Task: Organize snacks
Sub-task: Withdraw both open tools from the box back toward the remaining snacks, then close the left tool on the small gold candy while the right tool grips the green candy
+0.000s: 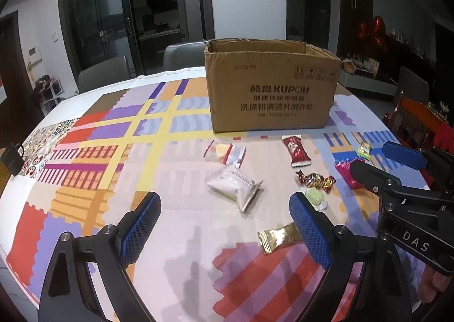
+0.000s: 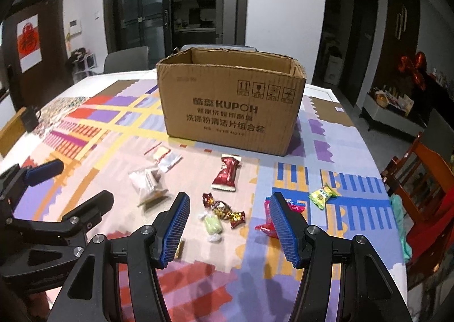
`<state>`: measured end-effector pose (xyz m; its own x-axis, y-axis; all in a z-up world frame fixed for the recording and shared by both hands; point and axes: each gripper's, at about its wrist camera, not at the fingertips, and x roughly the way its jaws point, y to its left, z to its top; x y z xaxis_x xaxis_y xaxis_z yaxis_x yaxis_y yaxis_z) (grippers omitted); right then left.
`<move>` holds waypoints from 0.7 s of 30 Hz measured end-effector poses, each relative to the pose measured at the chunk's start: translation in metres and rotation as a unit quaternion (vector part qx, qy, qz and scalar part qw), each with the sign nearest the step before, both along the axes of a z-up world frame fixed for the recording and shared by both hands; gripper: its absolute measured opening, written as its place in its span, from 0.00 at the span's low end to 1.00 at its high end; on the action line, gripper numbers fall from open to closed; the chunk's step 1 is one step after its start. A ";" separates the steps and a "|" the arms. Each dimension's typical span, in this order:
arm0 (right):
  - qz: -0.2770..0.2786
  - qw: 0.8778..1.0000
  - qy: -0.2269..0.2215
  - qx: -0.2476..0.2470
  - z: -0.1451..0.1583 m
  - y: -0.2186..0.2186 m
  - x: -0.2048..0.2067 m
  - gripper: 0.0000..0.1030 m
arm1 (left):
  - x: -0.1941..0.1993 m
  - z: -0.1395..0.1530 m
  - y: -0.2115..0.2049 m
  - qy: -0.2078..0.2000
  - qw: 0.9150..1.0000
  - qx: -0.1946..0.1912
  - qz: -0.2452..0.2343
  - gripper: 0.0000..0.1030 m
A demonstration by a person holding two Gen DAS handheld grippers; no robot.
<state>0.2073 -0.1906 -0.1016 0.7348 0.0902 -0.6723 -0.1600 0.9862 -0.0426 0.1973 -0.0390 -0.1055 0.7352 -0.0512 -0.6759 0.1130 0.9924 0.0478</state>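
Observation:
An open brown cardboard box [image 1: 272,89] [image 2: 229,106] stands on the patterned tablecloth. In front of it lie several wrapped snacks: a white pouch [image 1: 234,184] [image 2: 147,180], a clear packet [image 1: 225,153] [image 2: 164,156], a red packet [image 1: 296,150] [image 2: 227,174], brown foil candies [image 1: 315,180] [image 2: 224,208], a green candy [image 1: 315,197] [image 2: 212,225], a gold bar [image 1: 279,237], a pink packet [image 1: 347,174] [image 2: 268,220] and a yellow-green candy [image 1: 364,149] [image 2: 322,195]. My left gripper [image 1: 225,225] is open and empty above the cloth, near the white pouch. My right gripper [image 2: 228,225] is open and empty above the candies.
The round table's edge [image 2: 397,208] curves close on the right, with a wooden chair [image 2: 420,180] beyond it. A small black object [image 1: 11,159] lies at the table's left edge. Grey chairs [image 1: 181,55] stand behind the box.

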 end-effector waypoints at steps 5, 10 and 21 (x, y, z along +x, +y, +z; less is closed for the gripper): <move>0.022 1.000 -0.002 -0.011 -0.009 -0.002 -0.002 0.58 | -0.008 -0.013 -0.006 0.004 1.000 -0.001 0.006 0.90; 0.056 0.998 -0.003 -0.018 -0.020 -0.002 -0.001 0.58 | -0.016 -0.027 -0.016 0.004 1.000 0.010 0.006 0.90; 0.128 0.991 0.016 -0.019 -0.046 0.001 0.012 0.43 | -0.012 -0.053 -0.038 0.026 1.000 0.008 -0.002 0.89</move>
